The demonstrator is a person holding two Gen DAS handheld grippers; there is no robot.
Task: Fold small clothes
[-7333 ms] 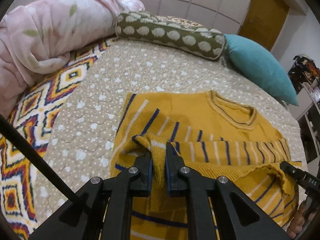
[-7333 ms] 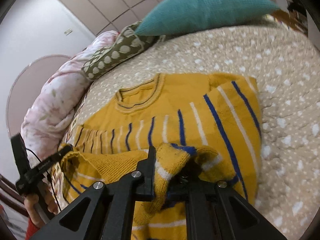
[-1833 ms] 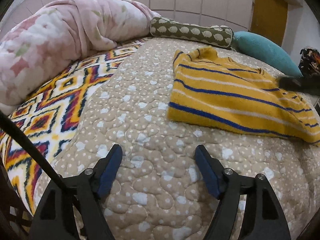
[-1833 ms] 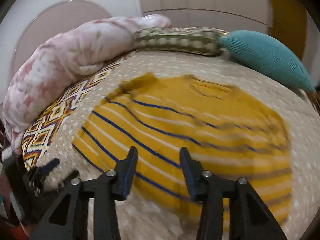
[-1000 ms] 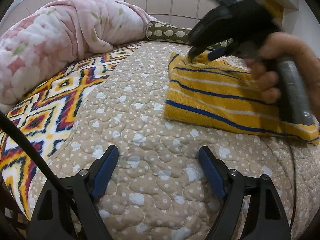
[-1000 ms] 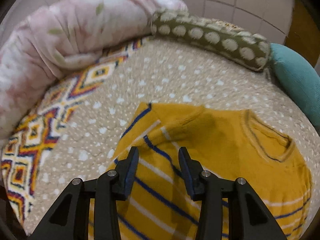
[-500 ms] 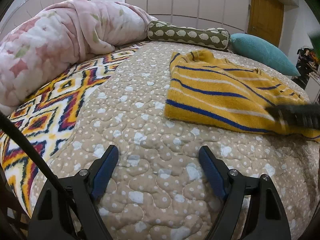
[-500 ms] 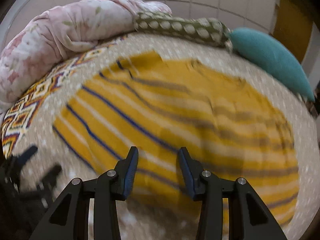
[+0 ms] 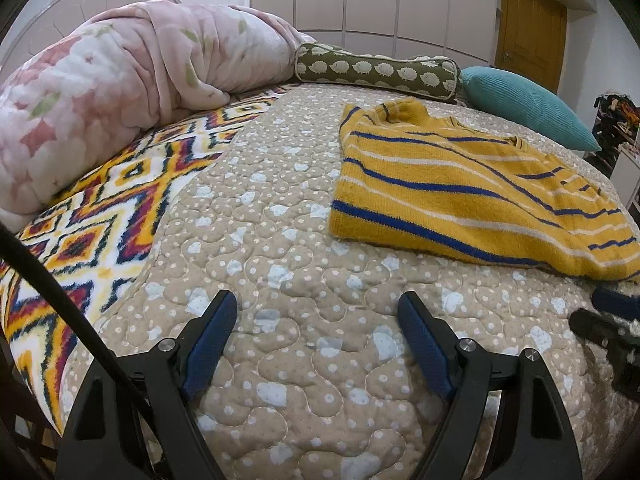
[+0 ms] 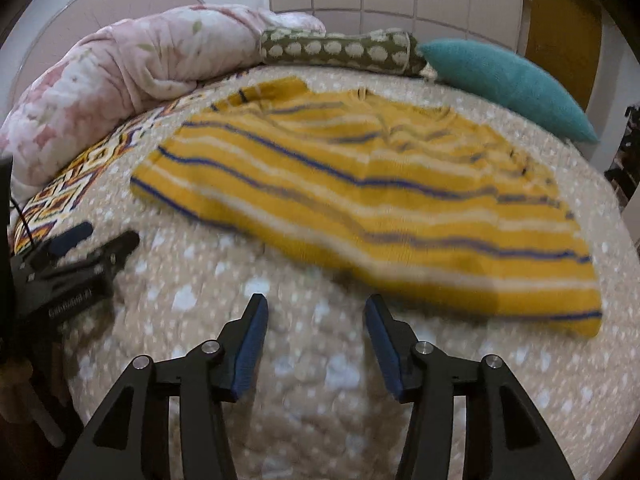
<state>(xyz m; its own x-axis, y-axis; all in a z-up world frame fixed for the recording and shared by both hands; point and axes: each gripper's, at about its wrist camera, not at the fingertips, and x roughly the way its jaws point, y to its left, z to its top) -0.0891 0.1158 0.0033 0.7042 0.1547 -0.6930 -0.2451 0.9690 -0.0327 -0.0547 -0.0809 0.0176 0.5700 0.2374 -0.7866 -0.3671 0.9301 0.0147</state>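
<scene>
A folded mustard-yellow sweater with blue and white stripes lies on the beige dotted quilt; the right wrist view shows the sweater blurred. My left gripper hovers open over bare quilt, short of the sweater's near-left corner, holding nothing. Over the quilt just short of the sweater's near edge, my right gripper has its jaws opening with nothing between them. The right gripper's tips also poke in at the left wrist view's right edge, and the left gripper sits at the left of the right wrist view.
A pink floral duvet is heaped at the back left beside a patterned orange and navy blanket. An olive bolster and a teal cushion line the head of the bed. Wardrobe doors and a wooden door stand behind.
My right gripper has pulled back from over the sweater to bare quilt at its near edge, and its jaws stand wider. The left gripper has kept still.
</scene>
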